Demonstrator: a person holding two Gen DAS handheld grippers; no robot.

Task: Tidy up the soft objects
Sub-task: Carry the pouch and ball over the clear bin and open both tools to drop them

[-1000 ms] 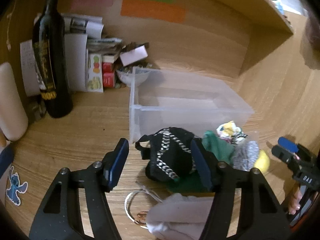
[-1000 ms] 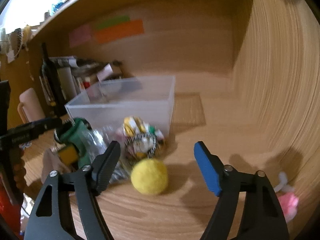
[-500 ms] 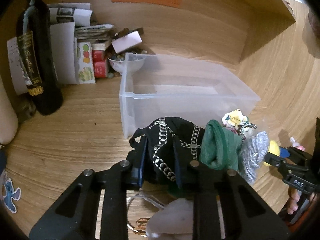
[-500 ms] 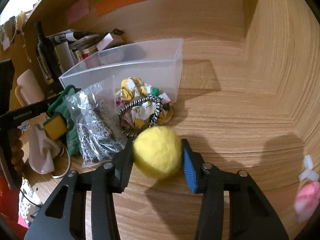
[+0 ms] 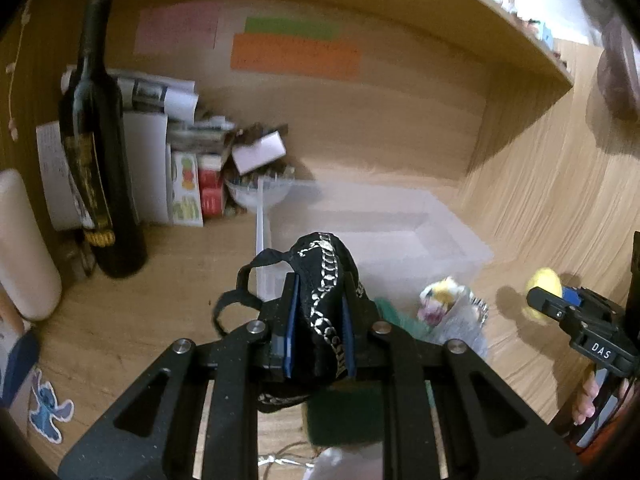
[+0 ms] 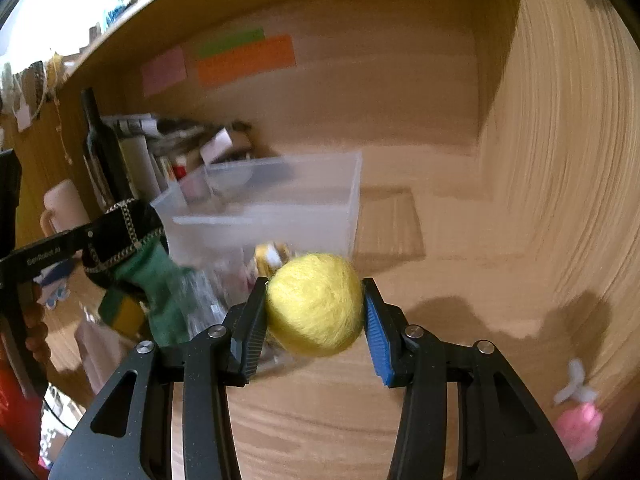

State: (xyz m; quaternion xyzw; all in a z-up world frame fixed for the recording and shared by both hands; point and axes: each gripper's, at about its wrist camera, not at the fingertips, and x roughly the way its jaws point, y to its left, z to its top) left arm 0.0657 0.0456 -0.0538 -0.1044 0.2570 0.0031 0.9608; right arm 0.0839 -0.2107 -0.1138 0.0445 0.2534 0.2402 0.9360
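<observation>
My left gripper (image 5: pixel 318 320) is shut on a black fabric item with silver chain trim (image 5: pixel 322 280) and holds it up in front of the clear plastic bin (image 5: pixel 460 240). My right gripper (image 6: pixel 314 312) is shut on a fuzzy yellow ball (image 6: pixel 316 304), lifted off the desk; the ball also shows in the left wrist view (image 5: pixel 540 284). A green cloth (image 6: pixel 168 296), a silvery bag (image 5: pixel 464 324) and a patterned scrunchie (image 5: pixel 440 300) lie in front of the bin (image 6: pixel 280 216). The black item also shows in the right wrist view (image 6: pixel 124 236).
A dark wine bottle (image 5: pixel 96 160) stands at the left, with papers and small boxes (image 5: pixel 188 184) behind. A cream mug (image 6: pixel 64 208) is at the far left. A pink soft toy (image 6: pixel 580 424) lies on the desk at the right. A wooden wall rises on the right.
Both grippers went from open to shut: the left closed on the black chain item and lifted it, the right closed on the yellow ball and raised it off the desk.
</observation>
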